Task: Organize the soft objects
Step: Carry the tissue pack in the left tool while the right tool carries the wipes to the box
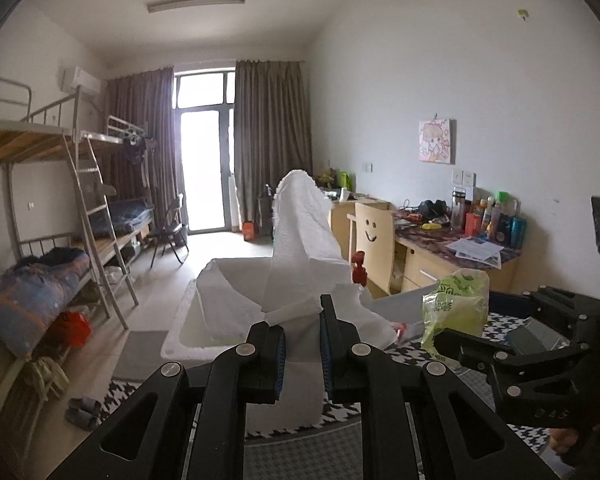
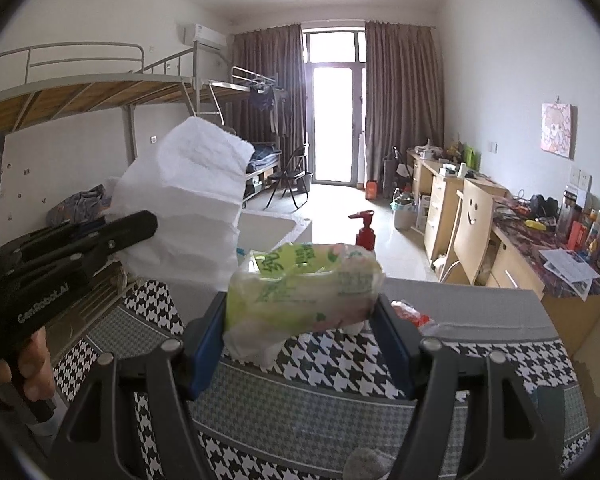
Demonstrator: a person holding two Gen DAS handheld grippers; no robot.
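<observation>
Holding, left: left tool (image 1: pixel 302 354), pads pressed together on a white paper sheet (image 1: pixel 300 220); the sheet rises in a crumpled peak above the fingertips and drapes down over them.
Holding, right: right tool (image 2: pixel 300 332), jaws spread wide and pinching a green-printed tissue pack (image 2: pixel 300 284) across its two ends; the pack lies crosswise between the blue pads (image 2: pixel 204 344), clear of the cloth below.
Sheet relative to bin: in the left wrist view the sheet hangs partly over a white bin (image 1: pixel 188 332), which stands just beyond the left tool.
Pack relative to sheet: in the right wrist view the pack sits right of the sheet and lower; in the left wrist view it appears at right, near the sheet, gripped by the other tool.
Counter: houndstooth cloth (image 2: pixel 340 364) covers the counter beneath both tools.
Nearby: red pump bottle (image 2: pixel 365 232) stands beyond the pack; a small red-and-clear wrapper (image 2: pixel 412 314) lies on the counter just right of the right tool.
Hidden: the gripped edge of the sheet is covered by the left tool's fingers; the bin's interior is largely screened by the sheet.
Cut off: a person's hand (image 2: pixel 32 364) on the left tool's handle shows only in part at the frame edge.
Hard to make out: the printing on the pack; a grey object at the bottom edge of the right wrist view.
</observation>
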